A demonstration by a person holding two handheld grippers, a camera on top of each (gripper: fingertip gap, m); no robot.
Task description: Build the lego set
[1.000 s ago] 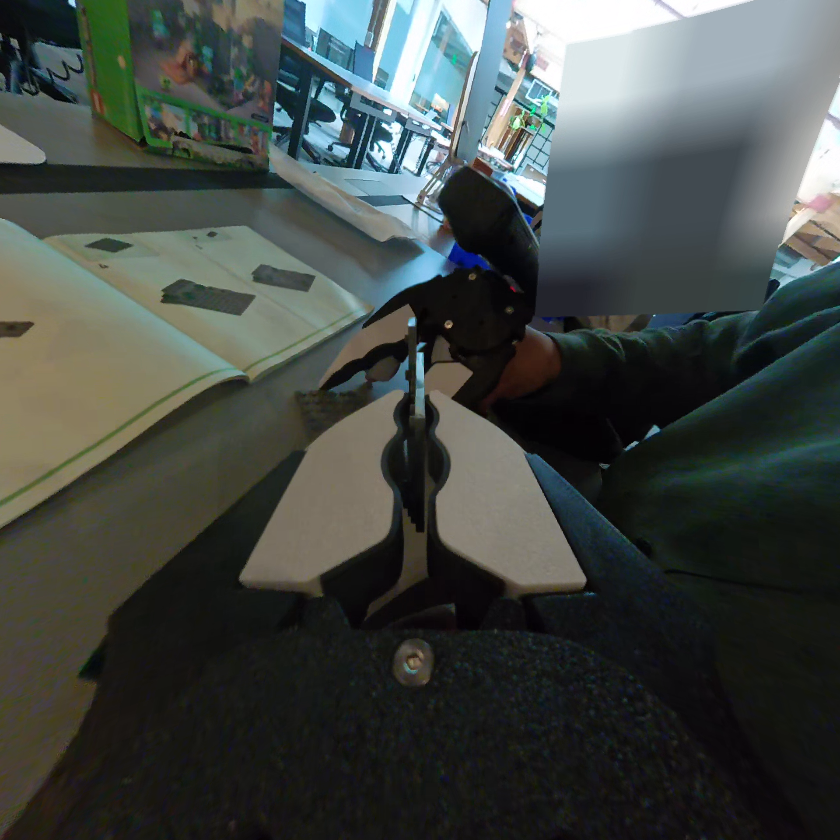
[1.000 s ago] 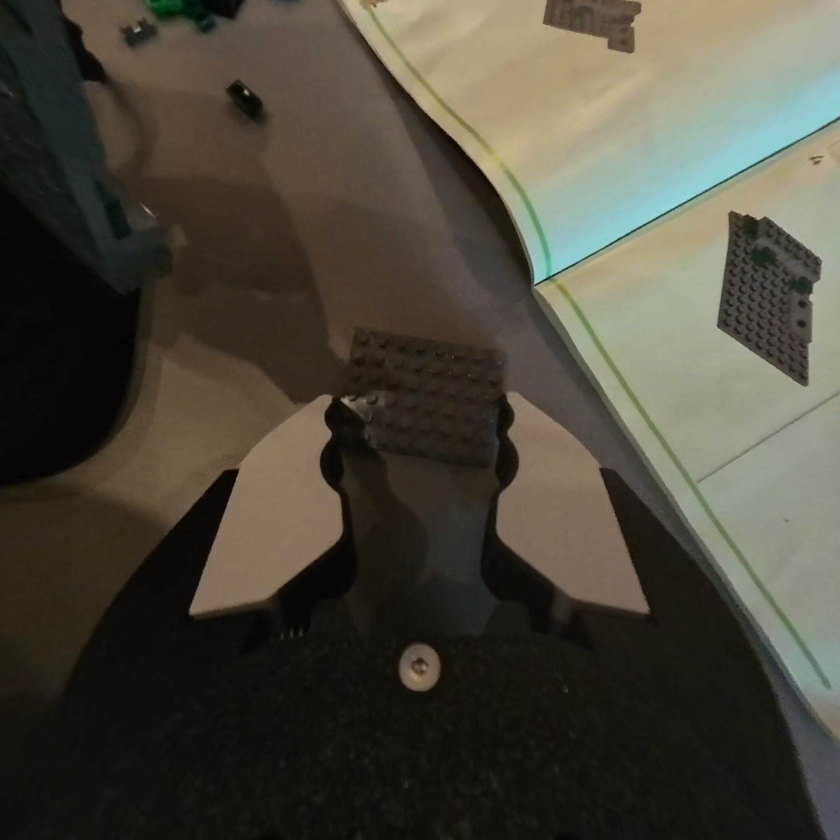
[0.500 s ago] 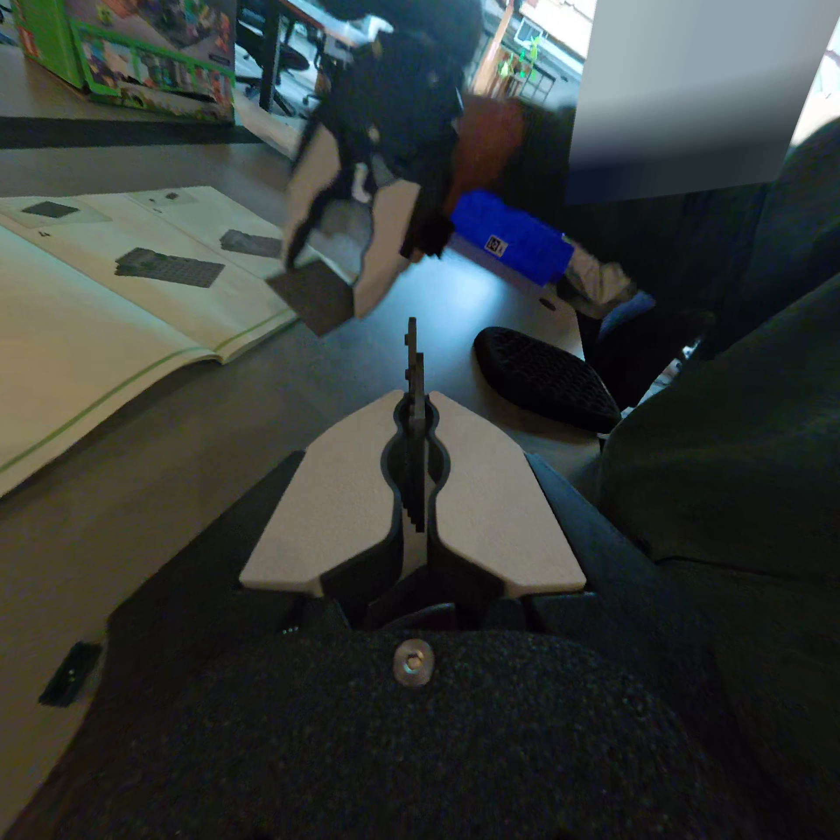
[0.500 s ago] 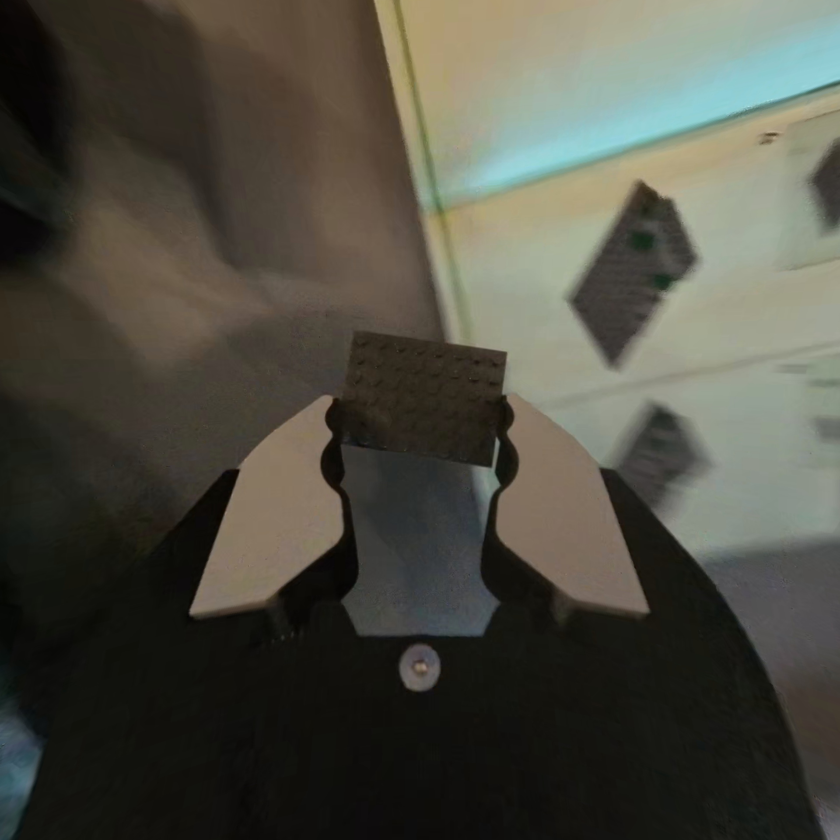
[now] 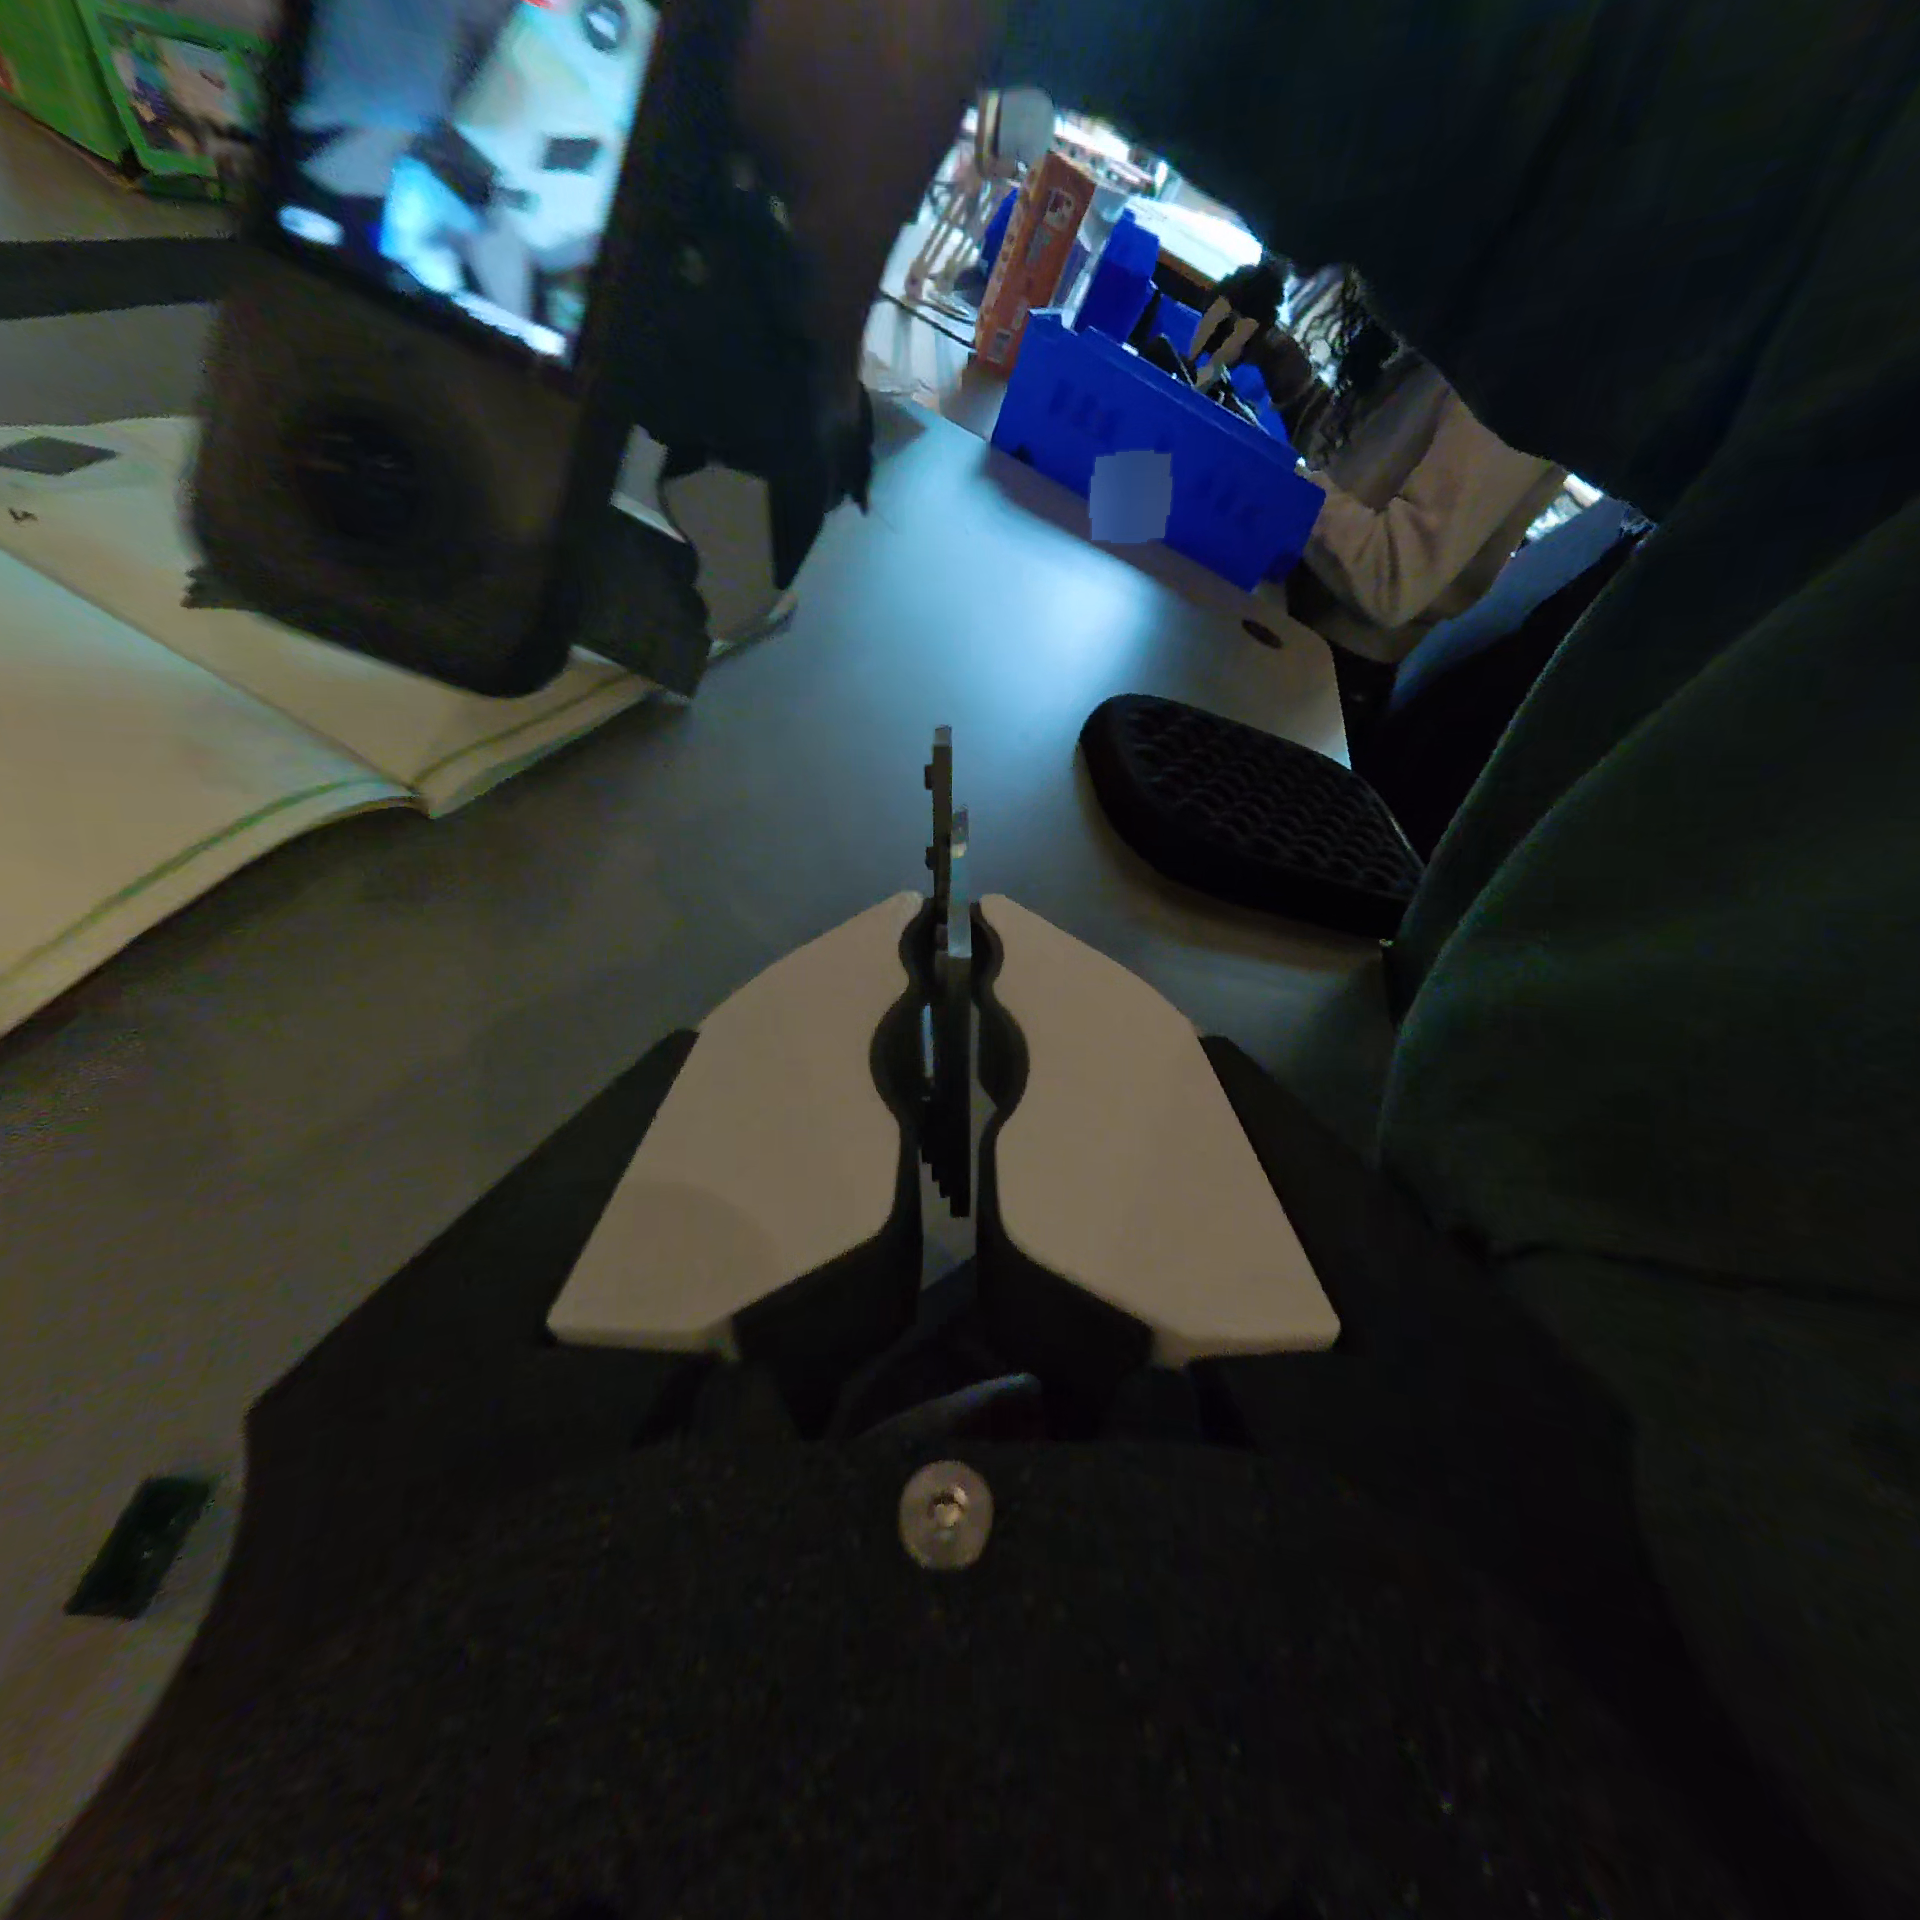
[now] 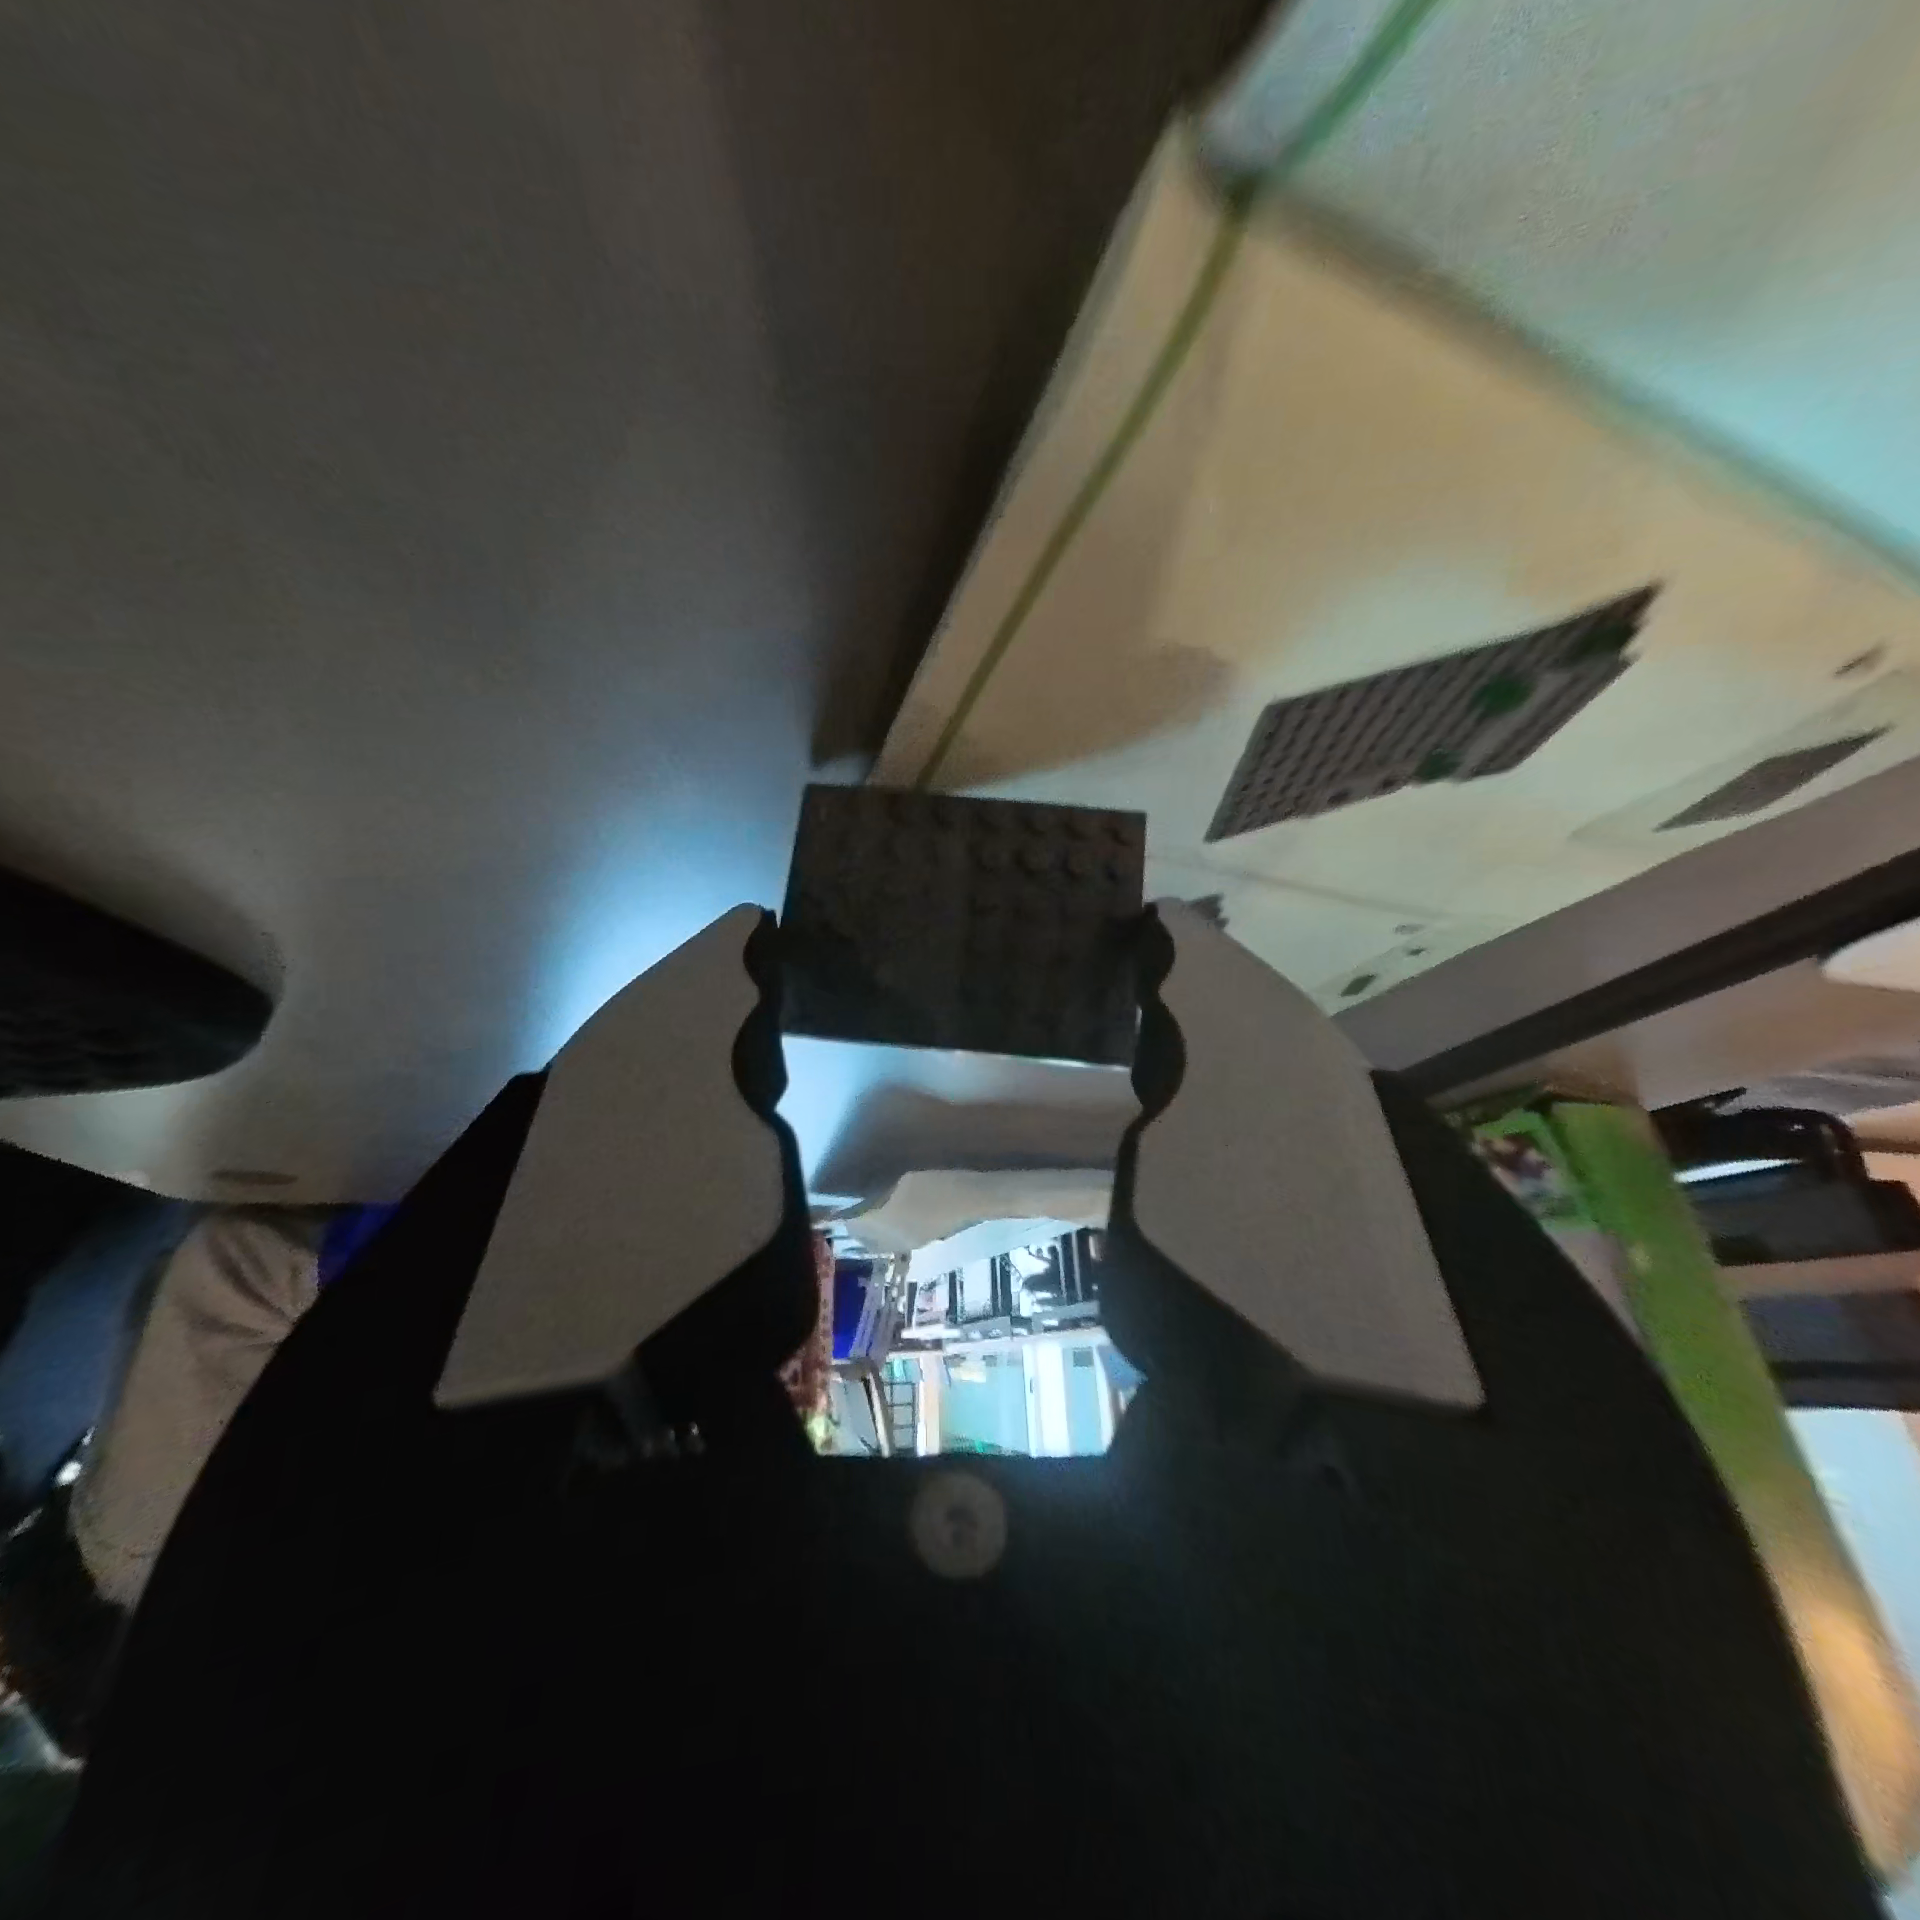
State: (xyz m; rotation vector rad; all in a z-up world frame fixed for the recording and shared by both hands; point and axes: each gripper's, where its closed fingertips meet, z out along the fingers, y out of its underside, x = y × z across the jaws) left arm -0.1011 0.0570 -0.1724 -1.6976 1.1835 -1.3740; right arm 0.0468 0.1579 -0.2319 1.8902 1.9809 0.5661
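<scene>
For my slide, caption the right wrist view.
Right gripper holds a dark grey studded plate by its side edges, aloft above the open instruction booklet.

Grey counter (image 5: pixel 540 997): smooth, semi-matt laminate, soft sheen under light. Open instruction booklet (image 5: pixel 156 769): cream paper, slightly glossy. Dark grey studded plastic plate (image 6: pixel 961 930): moulded, matt. Thin grey plastic plate held edge-on (image 5: pixel 948 935): hard, smooth. Pale grey gripper fingers (image 5: pixel 769 1132): matt, fine-grained plastic; black body: rough, speckled, with a bright metal screw (image 5: pixel 943 1509). Blue bin (image 5: pixel 1143 457): glossy plastic. Black oval pad (image 5: pixel 1247 810): textured mesh.
</scene>
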